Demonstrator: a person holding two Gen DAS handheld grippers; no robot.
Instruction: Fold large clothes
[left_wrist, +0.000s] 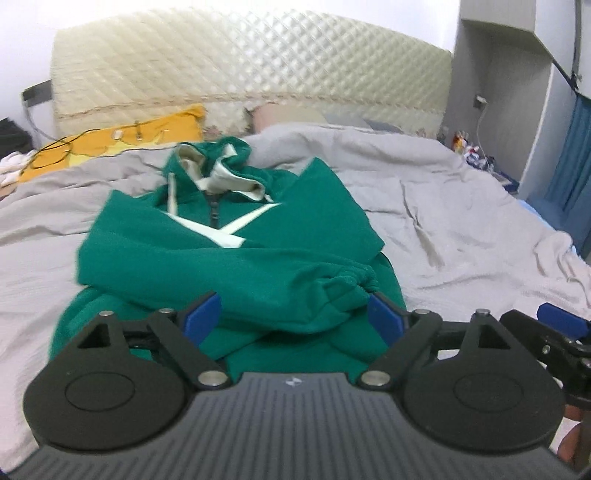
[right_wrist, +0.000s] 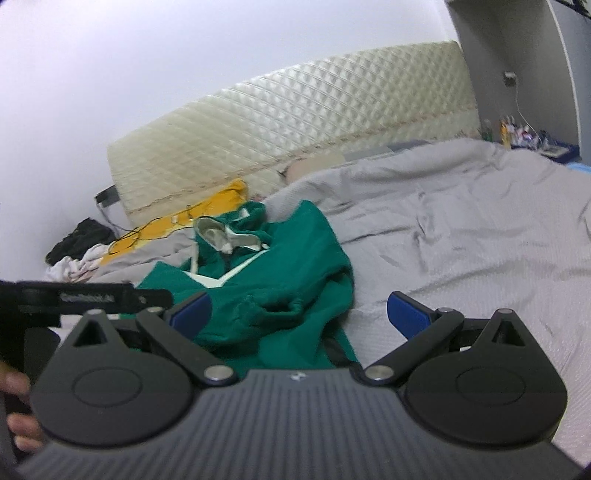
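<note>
A green zip hoodie (left_wrist: 236, 258) with cream hood lining and white chest stripes lies face up on the grey bed cover (left_wrist: 461, 221), its sleeves folded across the chest. My left gripper (left_wrist: 295, 314) hovers open over the hoodie's lower part; the bunched sleeve cuff (left_wrist: 347, 284) lies beyond and between the blue fingers (left_wrist: 205, 314), apart from them. My right gripper (right_wrist: 299, 312) is open too, above the hoodie's (right_wrist: 266, 280) right edge, nothing pinched. Each gripper shows at the rim of the other's view: the right gripper (left_wrist: 561, 321), the left gripper (right_wrist: 74, 295).
A quilted cream headboard (left_wrist: 251, 59) stands behind the bed. A yellow pillow (left_wrist: 110, 140) with a black cable lies at the back left, beside dark and white clothes (right_wrist: 81, 243). Small clutter (left_wrist: 476, 155) and a blue curtain (left_wrist: 569, 173) are on the right.
</note>
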